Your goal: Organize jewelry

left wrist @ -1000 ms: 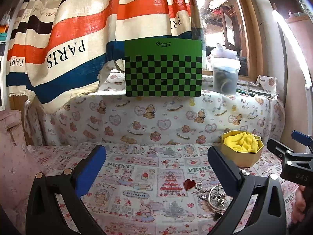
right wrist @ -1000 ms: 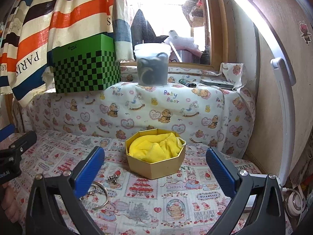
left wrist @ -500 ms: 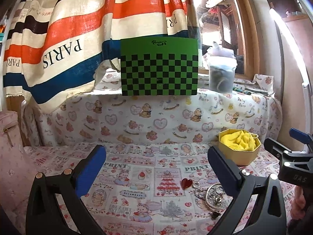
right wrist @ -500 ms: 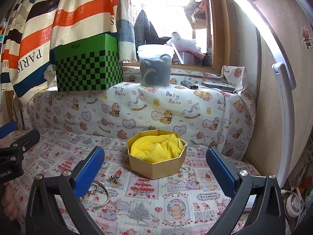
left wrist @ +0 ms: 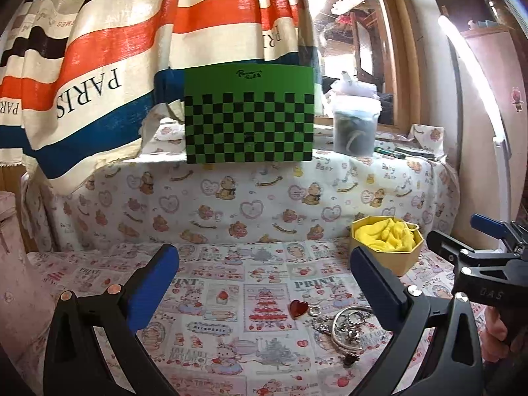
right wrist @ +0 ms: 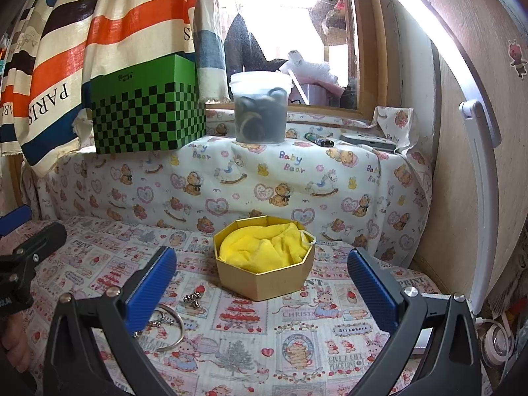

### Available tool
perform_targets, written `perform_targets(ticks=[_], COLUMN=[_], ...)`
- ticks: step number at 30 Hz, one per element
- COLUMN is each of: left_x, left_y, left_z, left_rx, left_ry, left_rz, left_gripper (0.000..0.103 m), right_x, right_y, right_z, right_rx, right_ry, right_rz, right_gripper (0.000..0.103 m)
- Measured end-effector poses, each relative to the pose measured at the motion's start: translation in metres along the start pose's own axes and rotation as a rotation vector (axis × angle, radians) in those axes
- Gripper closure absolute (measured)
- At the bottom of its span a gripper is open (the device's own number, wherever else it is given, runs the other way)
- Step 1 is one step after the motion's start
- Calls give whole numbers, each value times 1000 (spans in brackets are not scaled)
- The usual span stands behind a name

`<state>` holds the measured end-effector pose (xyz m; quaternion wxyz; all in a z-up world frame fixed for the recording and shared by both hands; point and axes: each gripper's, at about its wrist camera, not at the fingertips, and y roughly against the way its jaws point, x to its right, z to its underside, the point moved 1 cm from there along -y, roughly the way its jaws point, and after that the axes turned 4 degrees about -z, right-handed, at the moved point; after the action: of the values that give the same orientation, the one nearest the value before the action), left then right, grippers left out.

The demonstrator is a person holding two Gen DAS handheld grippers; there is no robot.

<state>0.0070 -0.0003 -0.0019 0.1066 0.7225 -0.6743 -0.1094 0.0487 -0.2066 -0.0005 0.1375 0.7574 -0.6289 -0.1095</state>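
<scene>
Apparently nothing is sorted yet: the red heart pendant (left wrist: 298, 308), silver bangle (left wrist: 346, 328) and small charms (right wrist: 192, 298) lie loose on the printed cloth, near the yellow-lined box (right wrist: 264, 264), which holds only its cloth. Left claw (left wrist: 264, 283) and right claw (right wrist: 262, 283) both gape wide, holding nothing.

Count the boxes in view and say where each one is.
2. The green checkered box stands on the raised ledge by the striped curtain; the yellow octagonal box, holding yellow cloth, sits on the patterned surface below. None seems hidden.

2 low wrist cams facing window wall; shared: yellow box (left wrist: 386, 247) (right wrist: 264, 274), green checkered box (left wrist: 249, 115) (right wrist: 148, 112).
</scene>
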Motion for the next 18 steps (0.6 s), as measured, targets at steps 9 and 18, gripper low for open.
perform_targets(ticks=[9,18], left_x=[-3,-1], left_y=[-3,-2], left_z=[0,1], left_rx=[-16,-11], left_ry=[14,2], left_rz=[-1,-24], left_gripper=[0,0], right_x=[1,1], right_y=[-1,-3], right_z=[0,0], right_rx=[-6,-15], right_ry=[-4,-4], right_rz=[-5,-14], right_gripper=[0,0])
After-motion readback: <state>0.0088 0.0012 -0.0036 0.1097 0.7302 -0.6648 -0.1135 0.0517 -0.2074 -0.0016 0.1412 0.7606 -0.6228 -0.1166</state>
